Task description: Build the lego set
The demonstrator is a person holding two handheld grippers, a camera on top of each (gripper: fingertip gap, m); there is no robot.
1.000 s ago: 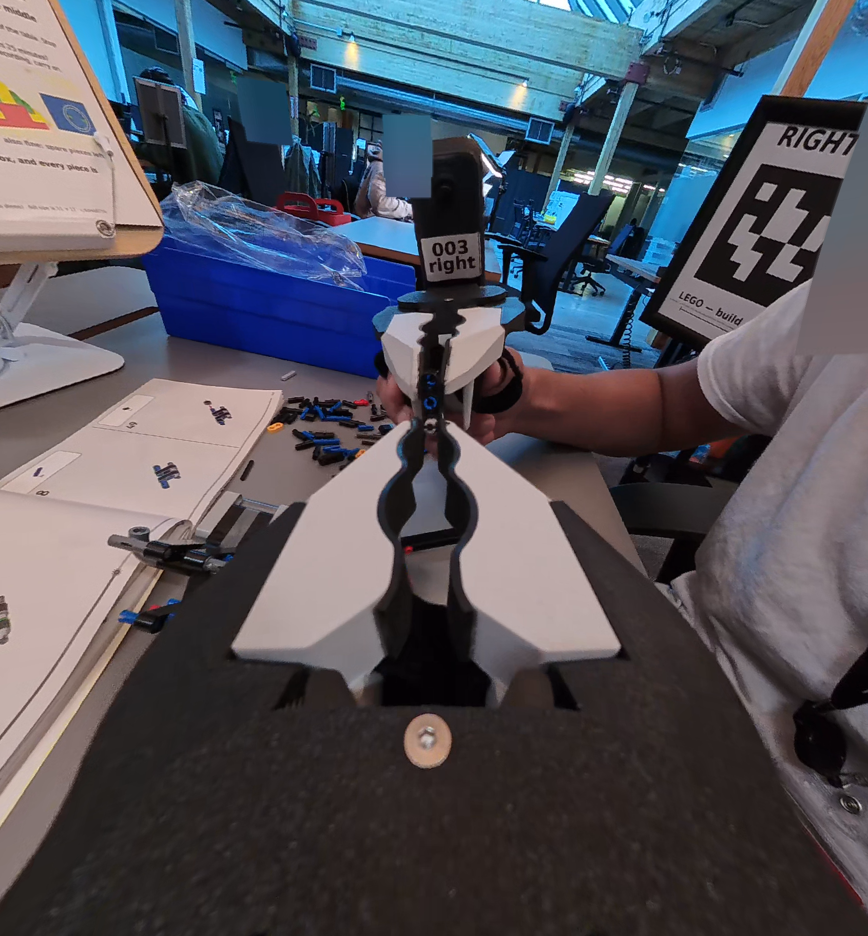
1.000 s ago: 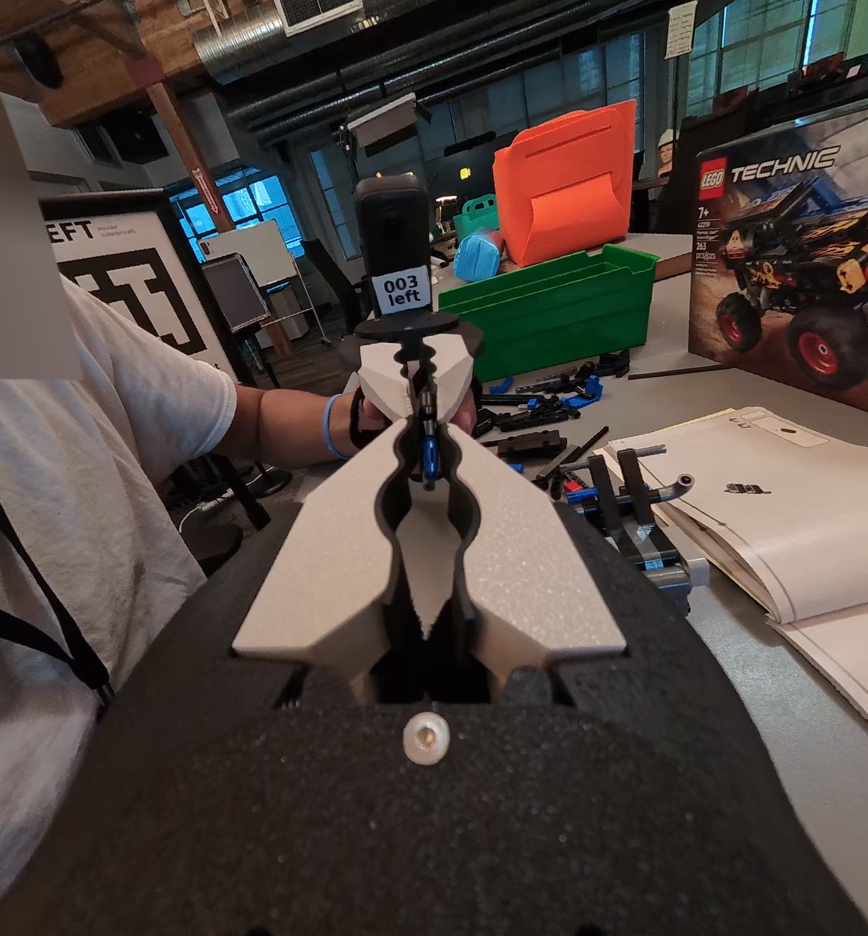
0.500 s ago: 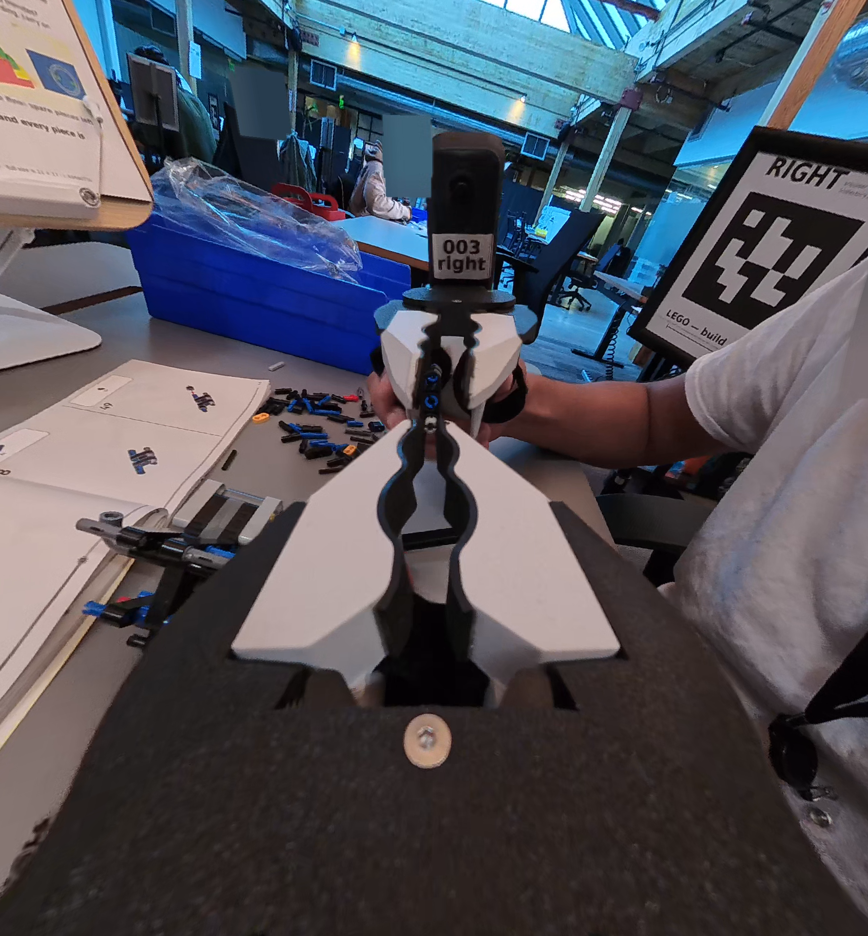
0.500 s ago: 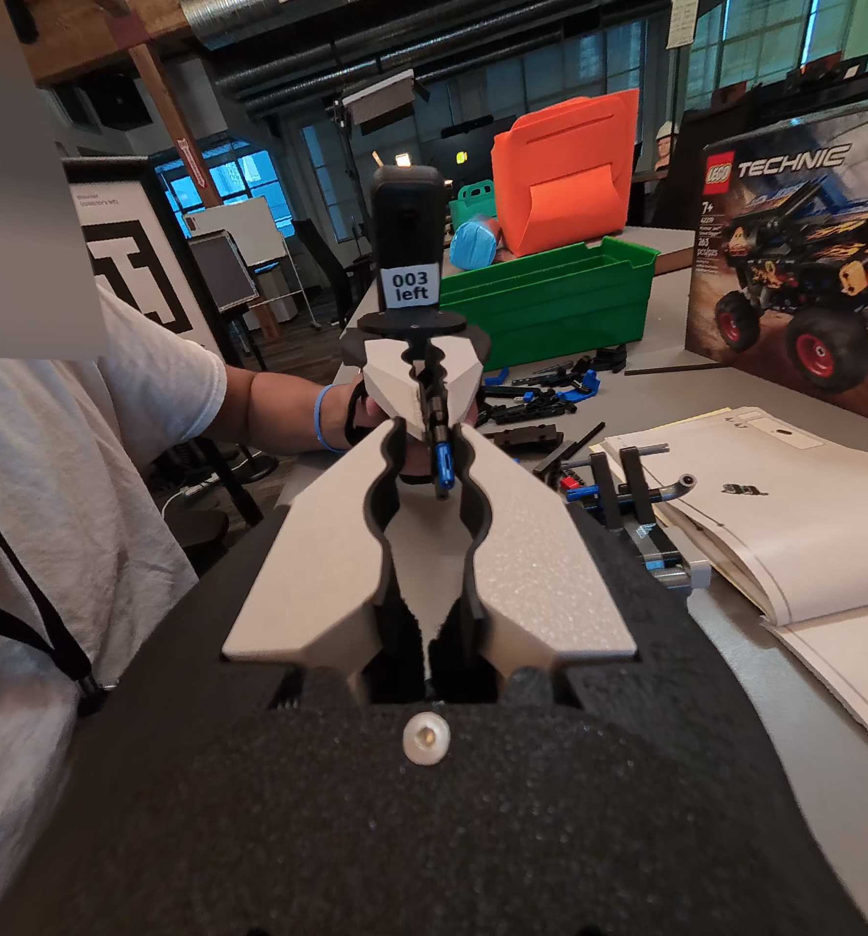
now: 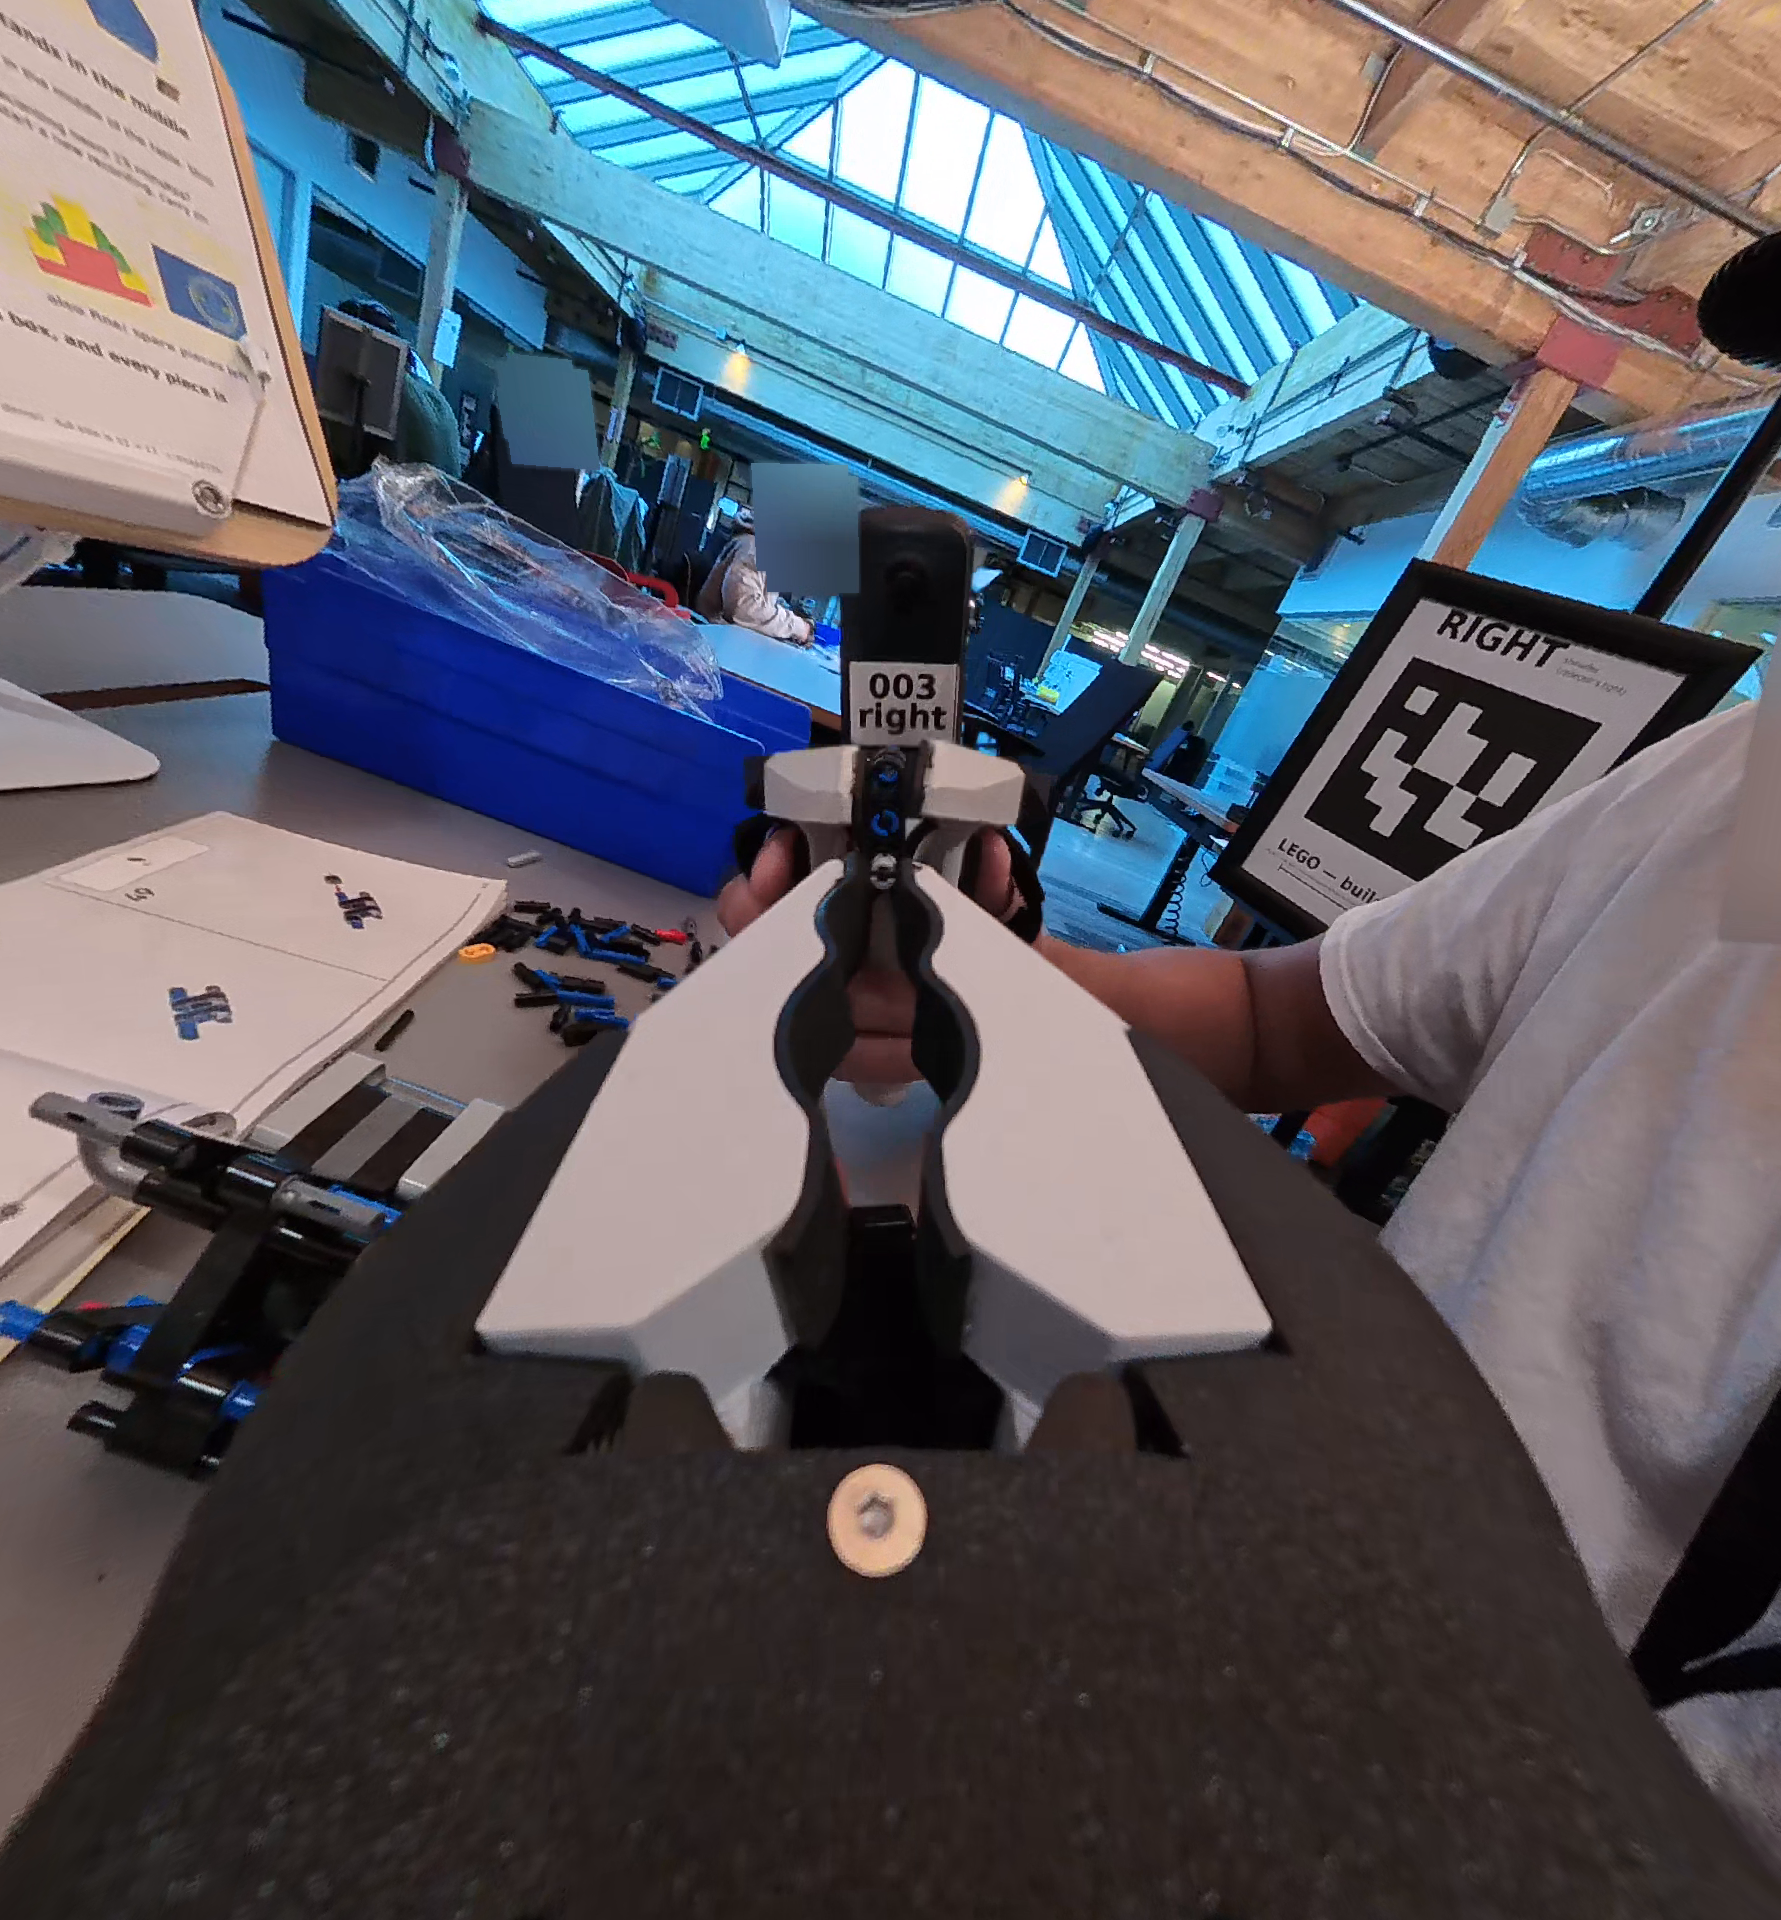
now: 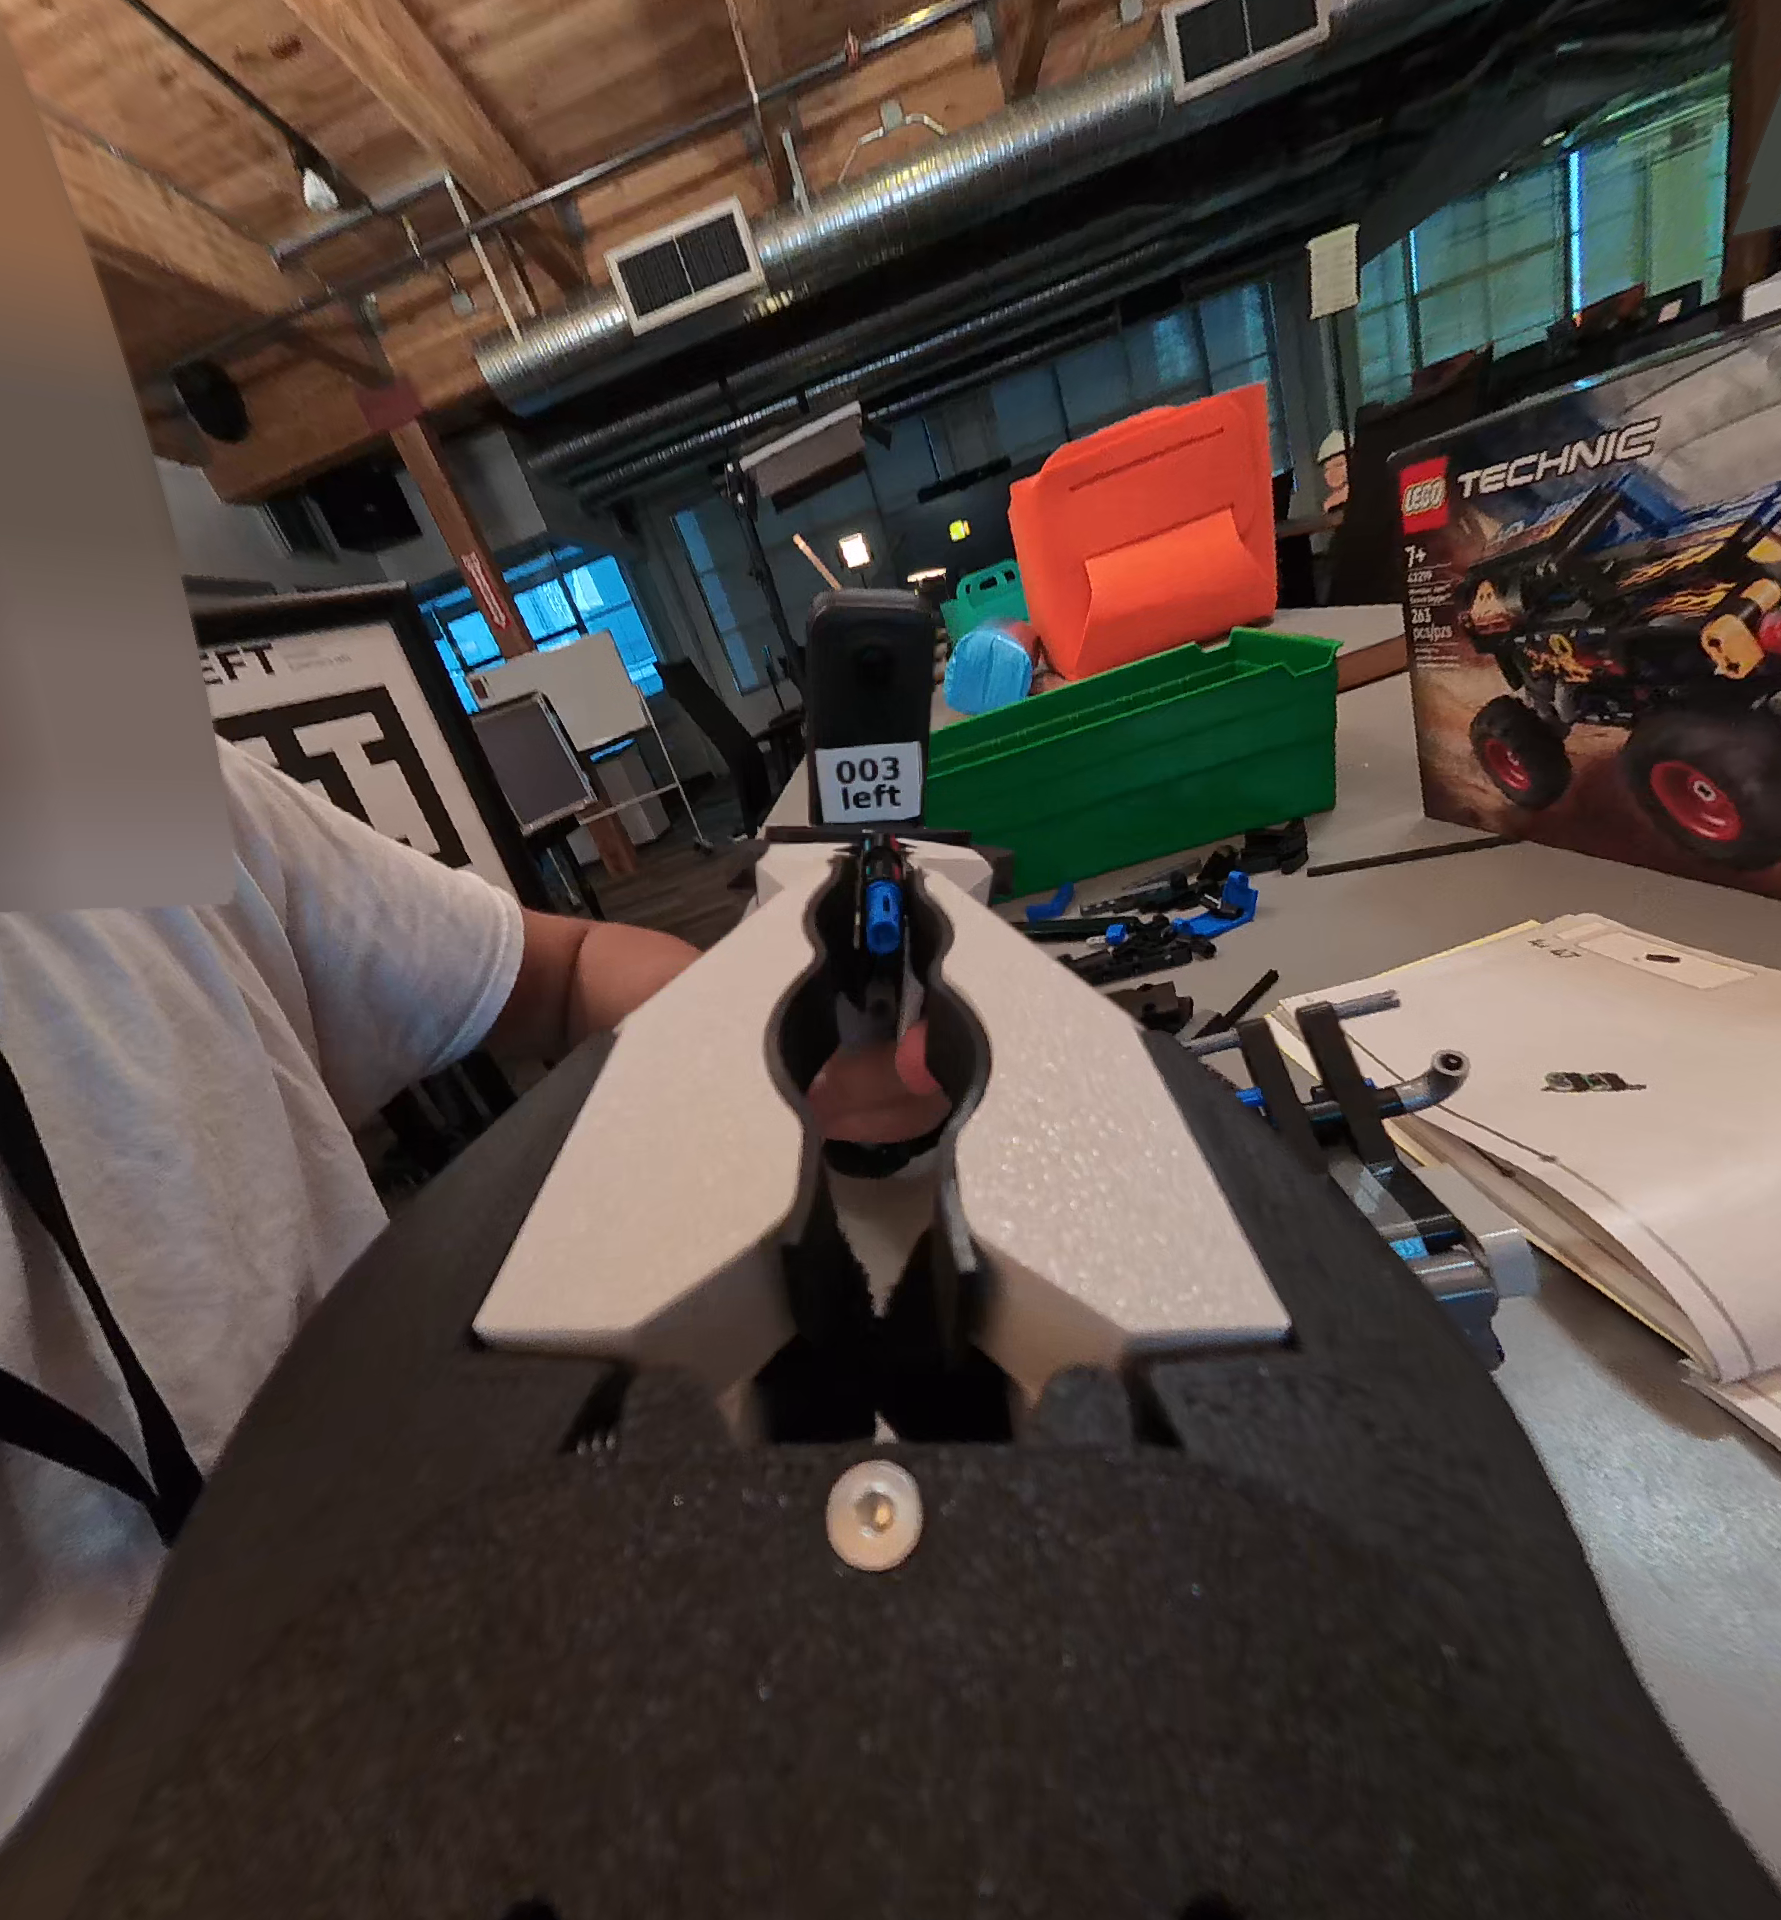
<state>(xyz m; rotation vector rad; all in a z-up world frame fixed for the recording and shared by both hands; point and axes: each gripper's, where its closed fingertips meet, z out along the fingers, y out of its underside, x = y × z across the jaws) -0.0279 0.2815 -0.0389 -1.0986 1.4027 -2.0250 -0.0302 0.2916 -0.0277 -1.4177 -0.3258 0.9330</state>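
My two grippers face each other tip to tip, held up above the table edge. A short black beam with blue pins (image 5: 884,802) stands upright between them. In the right wrist view the beam's blue pin (image 6: 881,920) sits between my right gripper's (image 6: 881,883) fingers, which close on the beam. My left gripper (image 5: 881,881) has its jaws together at the beam's lower end. How far each grip reaches is hidden. A part-built black and grey frame (image 5: 242,1174) lies on the table by the open instruction booklet (image 5: 190,966). Both show in the right wrist view, the frame (image 6: 1385,1132) and the booklet (image 6: 1613,1091).
A pile of loose black and blue pins (image 5: 574,966) lies before a blue bin (image 5: 512,727). More loose parts (image 6: 1156,925) lie before a green bin (image 6: 1146,758). The set's box (image 6: 1634,665) stands at the far right. A sign on a stand (image 5: 86,260) is at the left. Less than 4 cm separates the two grippers' tips.
Both grippers have risen and tilted upward, still tip to tip. My right gripper opened a little, then took the beam deeper between its fingers.
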